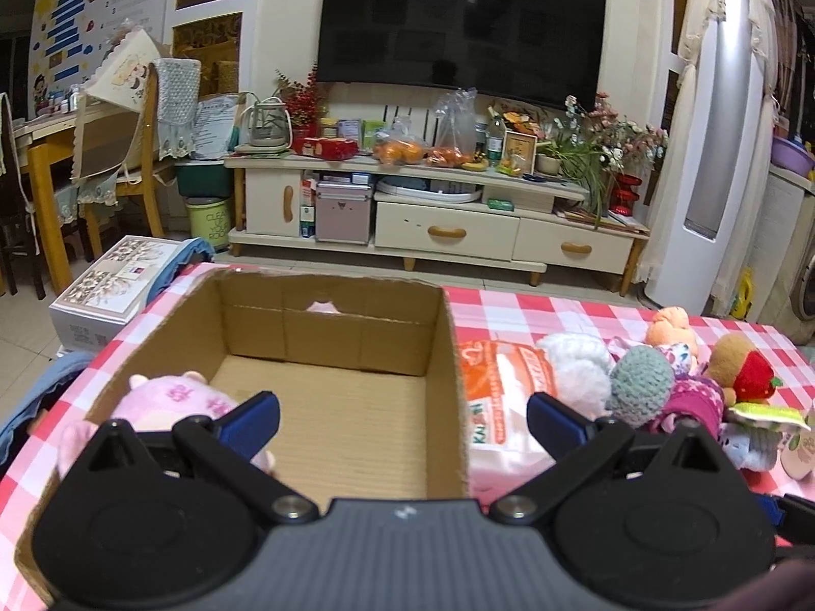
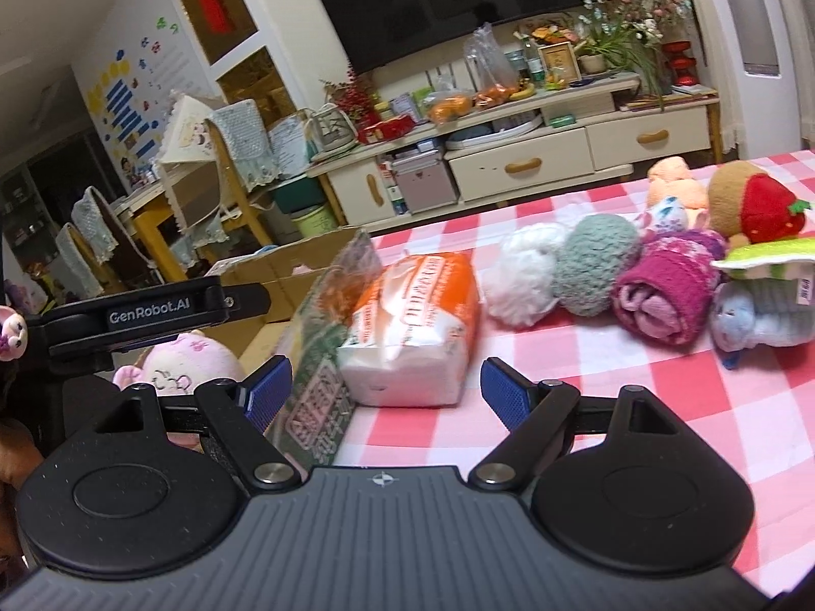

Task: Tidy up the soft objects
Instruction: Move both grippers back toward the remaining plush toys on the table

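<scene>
Left wrist view: the left claw [image 1: 402,420] hangs spread and empty over an open cardboard box [image 1: 448,336] on the checked table [image 1: 535,305]. A pink plush pig [image 1: 168,397] already lies in the box's near left corner, so the sorting looks under way. An orange-and-white tissue pack [image 1: 501,397] sits just beside the box's right wall.

Right wrist view: the right claw [image 2: 386,392] is also spread wide, holding nothing, aimed at the tissue pack [image 2: 417,315]. Beyond it lie a white yarn ball [image 2: 524,275], a grey-green yarn ball [image 2: 596,270], a rolled magenta cloth [image 2: 662,295] and a strawberry plush [image 2: 769,209], none boxed yet. The likely next move calls for advancing until the pads straddle the pack, closing gently, then lifting it into the box.
</scene>
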### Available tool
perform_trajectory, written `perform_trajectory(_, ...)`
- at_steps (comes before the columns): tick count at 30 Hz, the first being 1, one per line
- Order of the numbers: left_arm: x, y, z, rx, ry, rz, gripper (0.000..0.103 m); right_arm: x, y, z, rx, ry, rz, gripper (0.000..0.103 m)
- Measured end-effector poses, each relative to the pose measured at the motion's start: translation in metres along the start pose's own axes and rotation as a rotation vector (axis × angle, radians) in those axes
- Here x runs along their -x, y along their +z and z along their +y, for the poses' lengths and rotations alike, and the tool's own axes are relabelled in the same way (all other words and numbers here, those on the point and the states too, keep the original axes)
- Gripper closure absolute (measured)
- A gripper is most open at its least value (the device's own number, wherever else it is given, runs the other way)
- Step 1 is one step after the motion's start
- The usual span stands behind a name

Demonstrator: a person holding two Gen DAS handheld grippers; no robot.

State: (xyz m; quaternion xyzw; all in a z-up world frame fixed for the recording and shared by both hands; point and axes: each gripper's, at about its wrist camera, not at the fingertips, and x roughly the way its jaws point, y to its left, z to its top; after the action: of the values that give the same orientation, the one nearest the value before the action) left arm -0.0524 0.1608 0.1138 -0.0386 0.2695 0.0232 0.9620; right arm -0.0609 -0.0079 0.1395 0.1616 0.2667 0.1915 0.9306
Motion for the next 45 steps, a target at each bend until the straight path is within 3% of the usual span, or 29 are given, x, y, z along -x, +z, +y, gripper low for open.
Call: perform_trajectory(45,-0.025,-0.025,-0.111,-0.162,-0.131,0.062,0.001,0.057,-0.009,-0.098,-0.125,-0.323,-0.14,0.001)
